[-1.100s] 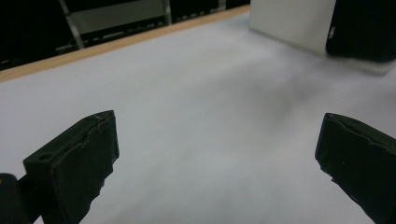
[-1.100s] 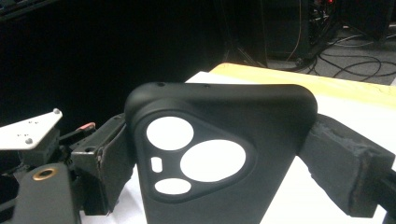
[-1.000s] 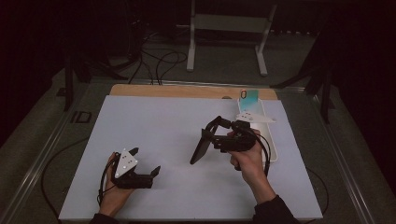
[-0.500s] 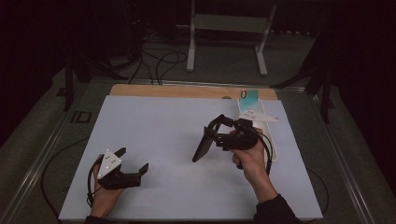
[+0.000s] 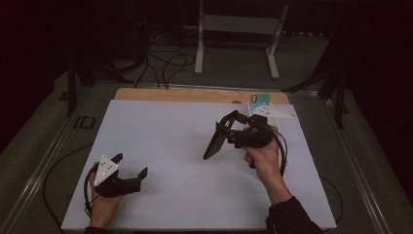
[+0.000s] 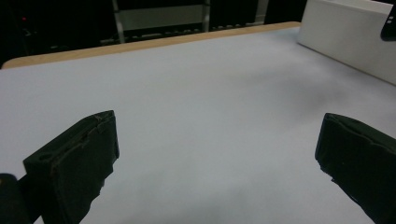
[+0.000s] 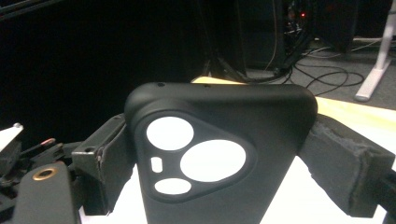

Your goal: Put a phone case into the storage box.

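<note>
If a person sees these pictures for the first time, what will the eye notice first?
Most striking is the black phone case clamped between the right gripper's jaws, held above the middle right of the white table mat; its camera cutouts show clearly in the right gripper view. Next comes the left gripper, open and holding nothing, low over the mat's near left corner. A white box lies at the far right edge.

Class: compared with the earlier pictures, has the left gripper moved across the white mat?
Yes. The left gripper has drifted left, toward the white mat's left edge, in the high view.
</note>
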Available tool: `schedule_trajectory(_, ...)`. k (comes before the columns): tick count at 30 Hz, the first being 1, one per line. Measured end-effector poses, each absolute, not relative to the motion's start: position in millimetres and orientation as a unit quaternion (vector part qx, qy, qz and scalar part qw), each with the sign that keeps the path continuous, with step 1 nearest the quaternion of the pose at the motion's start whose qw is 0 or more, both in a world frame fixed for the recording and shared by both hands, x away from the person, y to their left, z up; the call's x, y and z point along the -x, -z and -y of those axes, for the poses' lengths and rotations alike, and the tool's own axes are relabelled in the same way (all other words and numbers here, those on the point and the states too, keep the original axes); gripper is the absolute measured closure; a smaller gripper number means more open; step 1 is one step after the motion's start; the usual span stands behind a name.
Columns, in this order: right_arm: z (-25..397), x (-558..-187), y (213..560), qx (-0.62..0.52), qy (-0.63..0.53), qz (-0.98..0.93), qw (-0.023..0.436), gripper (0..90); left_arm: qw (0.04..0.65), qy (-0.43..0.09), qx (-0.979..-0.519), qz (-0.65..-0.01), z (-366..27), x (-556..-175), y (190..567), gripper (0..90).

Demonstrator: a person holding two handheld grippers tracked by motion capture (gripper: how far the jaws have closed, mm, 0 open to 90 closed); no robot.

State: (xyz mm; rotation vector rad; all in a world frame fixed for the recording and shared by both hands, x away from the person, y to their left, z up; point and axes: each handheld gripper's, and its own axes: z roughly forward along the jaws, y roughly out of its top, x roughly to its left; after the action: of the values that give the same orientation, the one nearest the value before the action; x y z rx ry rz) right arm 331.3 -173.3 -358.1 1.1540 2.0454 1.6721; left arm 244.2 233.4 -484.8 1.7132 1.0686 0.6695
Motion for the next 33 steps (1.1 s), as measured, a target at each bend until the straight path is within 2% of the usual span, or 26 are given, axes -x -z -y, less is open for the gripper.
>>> schedule_trajectory(33, 183, -375, 340, -0.438, -0.549, -0.684, 0.196, 14.0, 0.475, -0.283, -0.704, -0.445, -233, -245, 485, 0.3)
